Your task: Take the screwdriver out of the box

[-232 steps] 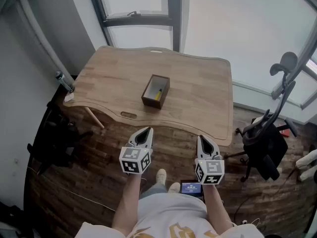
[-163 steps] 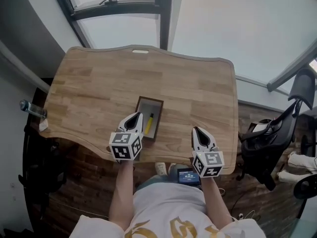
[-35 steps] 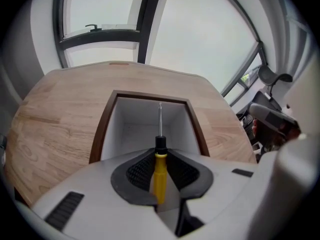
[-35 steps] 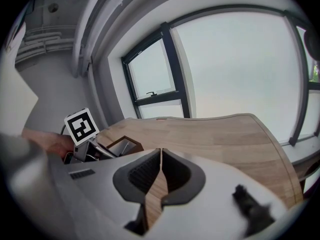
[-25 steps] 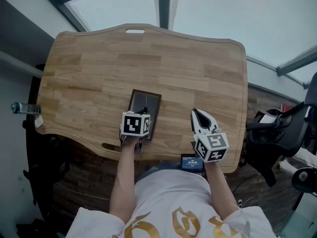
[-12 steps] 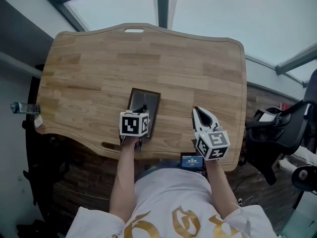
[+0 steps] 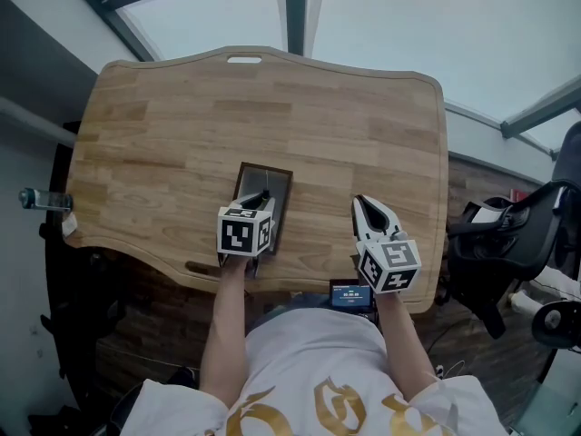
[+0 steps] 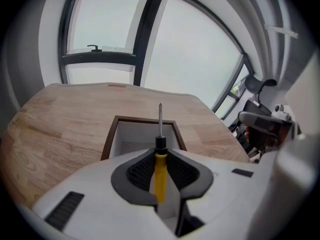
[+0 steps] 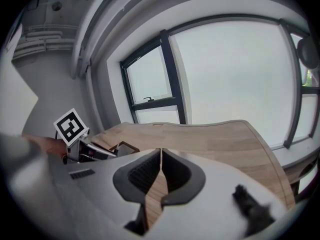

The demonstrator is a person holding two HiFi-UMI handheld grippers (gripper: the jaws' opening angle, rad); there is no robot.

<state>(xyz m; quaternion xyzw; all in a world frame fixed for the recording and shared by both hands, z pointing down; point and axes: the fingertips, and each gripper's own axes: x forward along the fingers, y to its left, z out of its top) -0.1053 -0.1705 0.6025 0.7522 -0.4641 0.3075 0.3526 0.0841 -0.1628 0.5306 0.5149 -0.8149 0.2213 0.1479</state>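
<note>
My left gripper [image 8: 160, 151] is shut on a screwdriver [image 8: 159, 173] with a yellow handle. Its black collar and thin metal shaft stick out past the pads and point away over the open box [image 8: 114, 130]. The box is brown wood with a pale inside and stands near the table's front edge [image 7: 265, 169]. In the head view the left gripper [image 7: 258, 198] hangs over the box's near half. My right gripper [image 7: 367, 209] hovers to the right of the box, shut with nothing between its pads [image 9: 160, 156].
The wooden table [image 7: 363, 107] stands before large windows. A small device with a lit screen [image 7: 349, 295] lies at the table's near edge by the right hand. An office chair [image 7: 504, 243] is on the right, a bottle [image 7: 41, 199] on the left.
Since the earliest frames the person has stepped to the table and the left gripper has closed on the screwdriver. Over the last second the left gripper has tilted slightly; the right one holds still.
</note>
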